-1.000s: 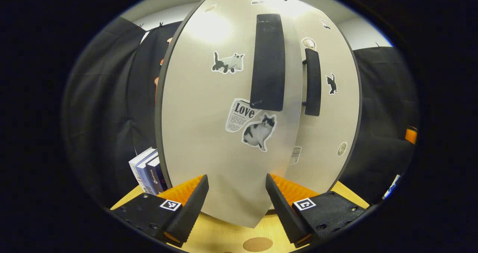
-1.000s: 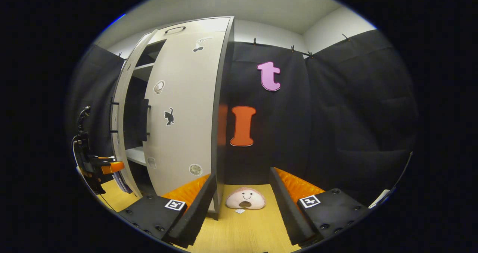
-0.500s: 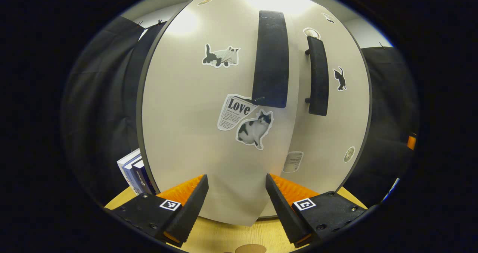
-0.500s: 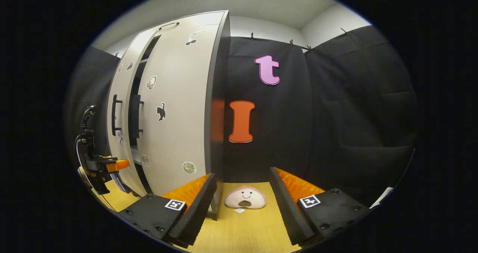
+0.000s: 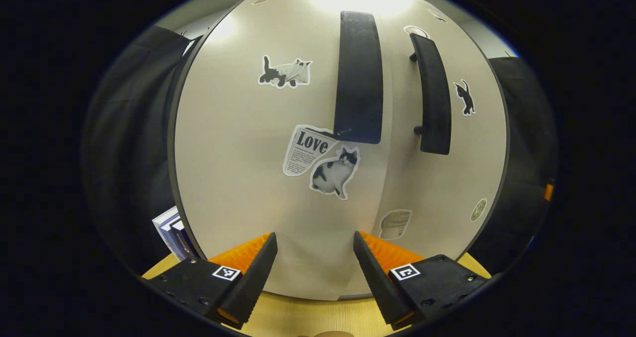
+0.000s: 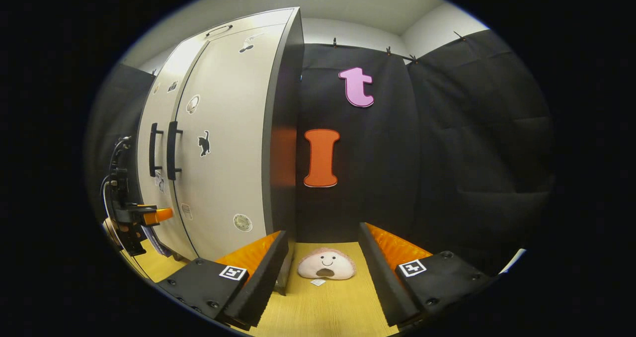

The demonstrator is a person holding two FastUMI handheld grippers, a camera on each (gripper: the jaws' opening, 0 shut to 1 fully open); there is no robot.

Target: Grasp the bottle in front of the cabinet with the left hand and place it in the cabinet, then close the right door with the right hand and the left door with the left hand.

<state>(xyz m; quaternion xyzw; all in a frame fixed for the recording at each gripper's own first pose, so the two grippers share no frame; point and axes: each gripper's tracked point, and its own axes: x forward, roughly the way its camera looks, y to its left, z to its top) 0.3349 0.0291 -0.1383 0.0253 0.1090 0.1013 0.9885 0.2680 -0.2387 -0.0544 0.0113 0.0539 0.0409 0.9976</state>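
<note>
Standing shut, the pale cabinet [image 6: 223, 128] bears cat stickers [image 5: 334, 173].

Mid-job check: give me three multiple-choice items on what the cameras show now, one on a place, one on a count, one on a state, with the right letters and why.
1. Where does the plush toy lie?
A. on the table to the right of the cabinet
B. on top of the cabinet
C. between the two door handles

2. How many black handles are on the cabinet front?
A. one
B. two
C. four

3. How does the left gripper stand?
A. shut on a handle
B. shut on a bottle
C. open, holding nothing

Answers:
1 A: in the right gripper view the toy rests on the wooden top beside the cabinet's side.
2 B: the left handle and right handle stand side by side.
3 C: its fingers are spread with only the left door beyond them.
</note>
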